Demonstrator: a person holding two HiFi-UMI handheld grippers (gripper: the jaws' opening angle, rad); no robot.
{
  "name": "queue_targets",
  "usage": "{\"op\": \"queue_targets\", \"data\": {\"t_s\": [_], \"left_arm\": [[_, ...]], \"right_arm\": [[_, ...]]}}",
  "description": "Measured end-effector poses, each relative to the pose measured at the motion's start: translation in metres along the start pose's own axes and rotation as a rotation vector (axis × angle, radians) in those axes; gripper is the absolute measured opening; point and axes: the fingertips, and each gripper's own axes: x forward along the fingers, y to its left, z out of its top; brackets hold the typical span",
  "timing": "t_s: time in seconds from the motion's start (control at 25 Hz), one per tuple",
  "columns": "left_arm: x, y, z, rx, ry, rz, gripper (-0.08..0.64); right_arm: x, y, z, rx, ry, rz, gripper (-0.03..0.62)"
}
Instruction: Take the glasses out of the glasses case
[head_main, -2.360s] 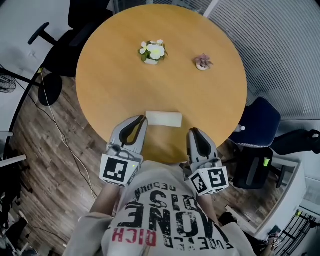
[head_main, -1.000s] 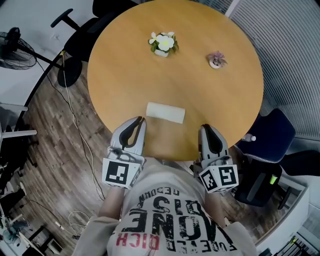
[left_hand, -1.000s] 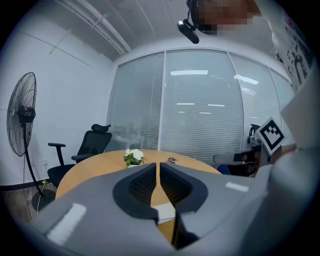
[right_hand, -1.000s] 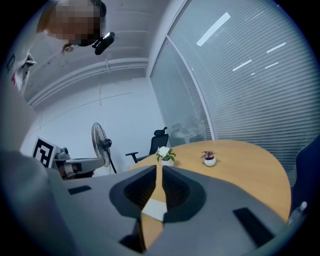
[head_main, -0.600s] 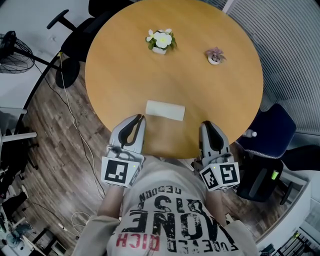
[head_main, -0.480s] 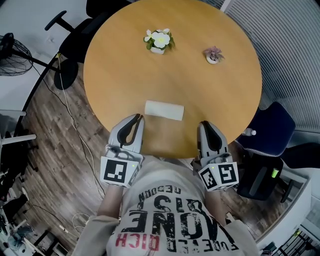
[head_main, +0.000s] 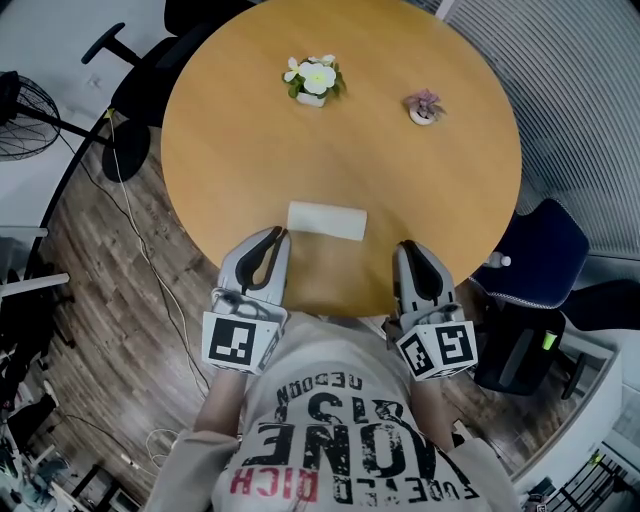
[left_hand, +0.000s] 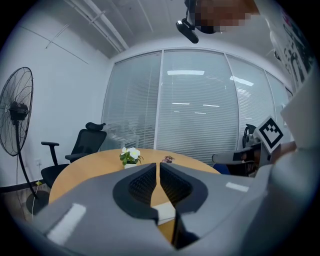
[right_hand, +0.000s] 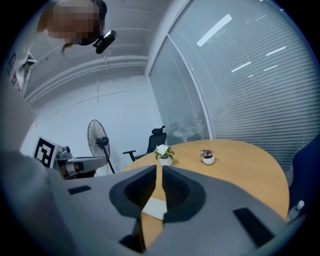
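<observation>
**Camera drifts; grippers idle beside a shut case**

Only the head view's framing has shifted over the last couple of seconds. The table sits a little differently in the picture, while both grippers and the case keep their places.

Head view: the case (head_main: 327, 220), white and closed, lies on the round table (head_main: 440, 180) close to the person's edge. The left gripper (head_main: 281, 234) has its tips just beside the case's left end; whether they touch it cannot be told. The right gripper (head_main: 408, 246) is near the case's right end but apart from it, nearer the person. Both are clenched on nothing. Well beyond the case stands a flower pot (head_main: 312, 80), and to the right of that a pink plant (head_main: 423, 107). No glasses show, since the case hides its inside. The hands are covered by the gripper bodies. On the shirt (head_main: 340, 440) the print runs upside down: large letters "ONE" can be read, the smaller lines and the red word cannot. The marker cubes bear only black squares.

Left gripper view: the jaws meet at their tips with nothing between them. A white strip of the case (left_hand: 165, 212) shows low in the gap, beyond the jaws; the rest is hidden behind them.

Right gripper view: the jaws are together and empty. A corner of the case (right_hand: 155, 207) shows through the gap, the rest covered.
</observation>
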Motion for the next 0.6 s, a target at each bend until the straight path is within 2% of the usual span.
{"op": "queue_targets", "data": {"t_s": [0.4, 0.6], "left_arm": [[0.011, 0.011, -0.033, -0.022, 0.081, 0.011, 0.034], [0.017, 0.018, -0.05, -0.012, 0.135, 0.016, 0.038]], "right_arm": [[0.011, 0.006, -0.021, -0.087, 0.082, 0.029, 0.029], [0.021, 0.013, -0.031, -0.202, 0.121, 0.056, 0.031]]}}
